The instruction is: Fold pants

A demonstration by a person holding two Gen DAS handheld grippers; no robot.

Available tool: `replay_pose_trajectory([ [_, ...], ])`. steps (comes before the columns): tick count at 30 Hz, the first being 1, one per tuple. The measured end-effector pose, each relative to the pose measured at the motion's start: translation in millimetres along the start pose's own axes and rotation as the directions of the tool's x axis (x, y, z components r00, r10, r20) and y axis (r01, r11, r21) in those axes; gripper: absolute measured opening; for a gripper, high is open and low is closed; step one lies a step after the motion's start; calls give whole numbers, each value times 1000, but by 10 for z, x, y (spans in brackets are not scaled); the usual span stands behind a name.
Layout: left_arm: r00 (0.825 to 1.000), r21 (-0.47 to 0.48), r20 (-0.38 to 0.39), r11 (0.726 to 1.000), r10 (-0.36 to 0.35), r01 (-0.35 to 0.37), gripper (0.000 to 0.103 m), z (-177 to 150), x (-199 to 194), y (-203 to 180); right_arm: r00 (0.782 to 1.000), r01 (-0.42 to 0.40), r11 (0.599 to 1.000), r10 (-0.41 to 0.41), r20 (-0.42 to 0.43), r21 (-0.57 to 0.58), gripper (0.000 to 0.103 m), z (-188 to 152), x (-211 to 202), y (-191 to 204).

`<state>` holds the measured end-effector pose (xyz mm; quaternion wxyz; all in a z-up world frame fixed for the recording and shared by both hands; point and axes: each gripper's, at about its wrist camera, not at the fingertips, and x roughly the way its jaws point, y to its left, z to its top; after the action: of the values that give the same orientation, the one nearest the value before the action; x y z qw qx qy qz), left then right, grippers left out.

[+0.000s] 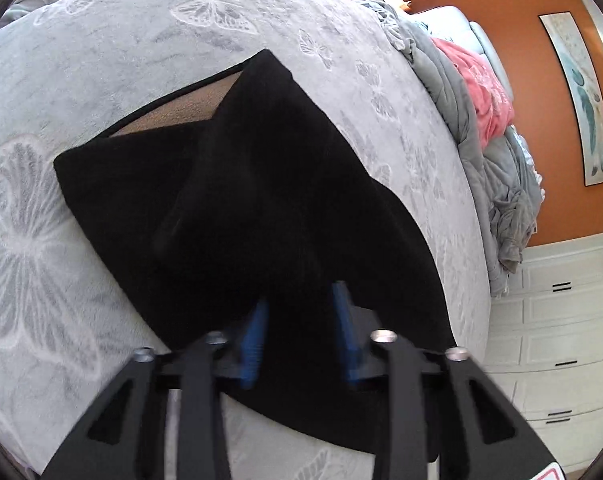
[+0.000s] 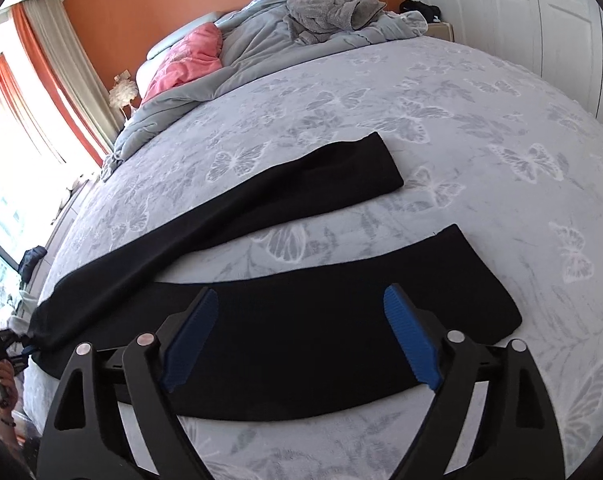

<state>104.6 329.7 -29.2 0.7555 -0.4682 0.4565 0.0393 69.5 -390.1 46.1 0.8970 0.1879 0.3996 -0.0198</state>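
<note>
- Left wrist view: left claw (image 1: 301,312) is pinching the black pants (image 1: 229,200) at the waist.
- Right claw (image 2: 299,332) is gaping wide over one leg; a shallow bite risks bunching fabric on the bed (image 2: 481,128).

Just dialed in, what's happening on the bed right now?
A person with a gripper in each hand is folding black pants spread on the butterfly bedspread. The left gripper is shut on the waist end. The right gripper hangs open over the near leg, gripping nothing. The two legs lie apart, not yet folded together.
</note>
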Motion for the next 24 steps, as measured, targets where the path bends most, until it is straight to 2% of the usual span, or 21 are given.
replay_pose_trajectory([
  [4,999,10,22,1000,-27,26,7,135,-142,-11,999,-40,987,43,-17,155,83,404,339,-151],
  [7,1000,1,6,1000,-30,30,6,216,-180,11,998,-49,972,56,-23,230,83,741,701,-173],
  [10,1000,7,-15,1000,-11,12,6,246,-143,9,997,-25,957,43,-56,289,83,1000,1147,-167],
  [14,1000,41,-19,999,18,-17,6,266,-68,-26,994,36,947,-2,-107,319,83,1170,1704,-163],
  [16,999,44,-23,999,29,-28,6,314,2,-46,991,83,944,-43,-131,319,67,1190,1955,-167],
  [17,999,45,-21,998,35,-34,6,337,27,-58,988,101,945,-59,-141,312,42,1194,2038,-160],
  [18,999,48,-22,998,36,-35,6,359,32,-46,986,125,945,-85,-143,301,9,1198,2102,-150],
  [19,999,55,-20,998,37,-35,6,384,40,-69,987,122,947,-85,-136,296,7,1212,2120,-144],
  [21,999,82,-11,996,39,-38,6,462,25,-161,997,60,951,-43,-62,302,6,1300,1915,-99],
  [24,1000,145,23,989,12,-15,6,557,-164,-381,994,-82,968,64,85,236,3,1393,1190,20],
])
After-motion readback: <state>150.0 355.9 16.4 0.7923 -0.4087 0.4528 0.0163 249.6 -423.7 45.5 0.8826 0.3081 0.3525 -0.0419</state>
